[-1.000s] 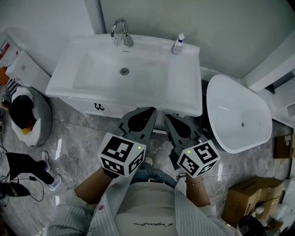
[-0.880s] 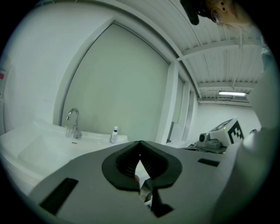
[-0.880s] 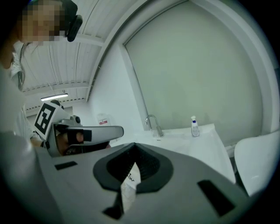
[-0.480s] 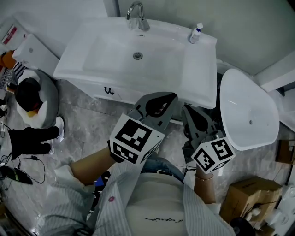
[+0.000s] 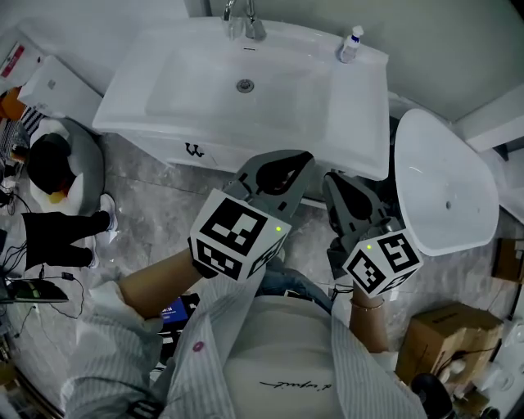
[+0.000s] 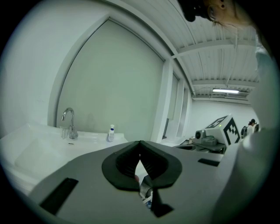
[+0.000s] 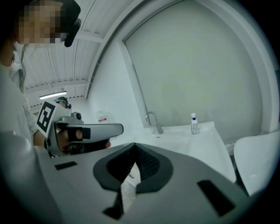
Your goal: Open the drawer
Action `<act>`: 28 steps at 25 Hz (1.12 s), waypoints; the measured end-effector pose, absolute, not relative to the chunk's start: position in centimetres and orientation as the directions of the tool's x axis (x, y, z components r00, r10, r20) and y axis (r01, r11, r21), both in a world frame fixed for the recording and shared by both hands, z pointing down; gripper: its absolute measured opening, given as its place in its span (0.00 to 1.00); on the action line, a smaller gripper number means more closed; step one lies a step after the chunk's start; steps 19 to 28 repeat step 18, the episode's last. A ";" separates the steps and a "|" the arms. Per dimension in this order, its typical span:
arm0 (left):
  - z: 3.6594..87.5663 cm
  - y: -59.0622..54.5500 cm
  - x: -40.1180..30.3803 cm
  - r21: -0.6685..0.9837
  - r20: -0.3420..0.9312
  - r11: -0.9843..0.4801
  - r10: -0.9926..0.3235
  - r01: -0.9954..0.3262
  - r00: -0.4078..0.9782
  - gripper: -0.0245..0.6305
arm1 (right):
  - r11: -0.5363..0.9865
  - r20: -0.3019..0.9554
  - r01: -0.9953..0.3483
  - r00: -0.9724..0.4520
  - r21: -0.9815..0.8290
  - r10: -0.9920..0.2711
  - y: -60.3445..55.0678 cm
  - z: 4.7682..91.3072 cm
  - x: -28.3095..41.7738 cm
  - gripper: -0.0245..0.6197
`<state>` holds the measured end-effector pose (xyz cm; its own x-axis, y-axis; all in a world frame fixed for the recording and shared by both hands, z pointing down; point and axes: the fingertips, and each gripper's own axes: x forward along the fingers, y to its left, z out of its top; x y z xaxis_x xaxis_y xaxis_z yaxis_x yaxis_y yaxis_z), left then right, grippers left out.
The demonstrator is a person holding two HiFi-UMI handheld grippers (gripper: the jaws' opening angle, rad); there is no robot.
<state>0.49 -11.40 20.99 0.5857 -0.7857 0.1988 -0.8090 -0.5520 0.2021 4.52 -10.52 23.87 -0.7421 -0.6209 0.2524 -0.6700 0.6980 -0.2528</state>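
Head view: drawer [image 5: 168, 147] sits shut, flush in the vanity front under the sink [image 5: 246, 90]. Its long axis runs along the sink's near edge, face toward the person, with a small dark handle [image 5: 194, 150] on it. Left gripper [image 5: 301, 159] and right gripper [image 5: 334, 182] are side by side before the vanity's right part. Both have their jaws pressed together with nothing between them.

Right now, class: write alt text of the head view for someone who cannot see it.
Seen from above, a person holds the left tongs and right tongs, both shut, toward the front of a white sink cabinet. A faucet and small bottle stand at its back edge; a white oval basin lies on the right.
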 end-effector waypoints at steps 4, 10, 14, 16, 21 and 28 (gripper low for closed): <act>21.3 -11.4 0.0 0.204 0.209 -0.541 -0.790 -0.816 0.576 0.06 | 0.701 0.253 -0.665 -0.747 -0.257 -0.615 -10.4 24.1 4.4 0.05; 21.6 -11.2 0.4 0.199 0.213 -0.546 -0.787 -0.814 0.579 0.06 | 0.704 0.263 -0.661 -0.750 -0.258 -0.607 -10.2 24.4 4.3 0.05; 21.6 -11.0 0.9 0.192 0.213 -0.554 -0.782 -0.810 0.586 0.06 | 0.700 0.260 -0.664 -0.747 -0.263 -0.611 -10.0 24.6 4.5 0.05; 21.7 -11.0 1.1 0.188 0.216 -0.560 -0.778 -0.807 0.590 0.06 | 0.698 0.260 -0.666 -0.746 -0.264 -0.613 -9.9 24.7 4.5 0.05; 21.9 -10.9 1.2 0.185 0.220 -0.565 -0.774 -0.804 0.594 0.06 | 0.696 0.260 -0.668 -0.744 -0.265 -0.615 -9.9 24.7 4.6 0.05; 21.9 -10.9 1.2 0.185 0.220 -0.565 -0.774 -0.804 0.594 0.06 | 0.696 0.260 -0.668 -0.744 -0.265 -0.615 -9.9 24.7 4.6 0.05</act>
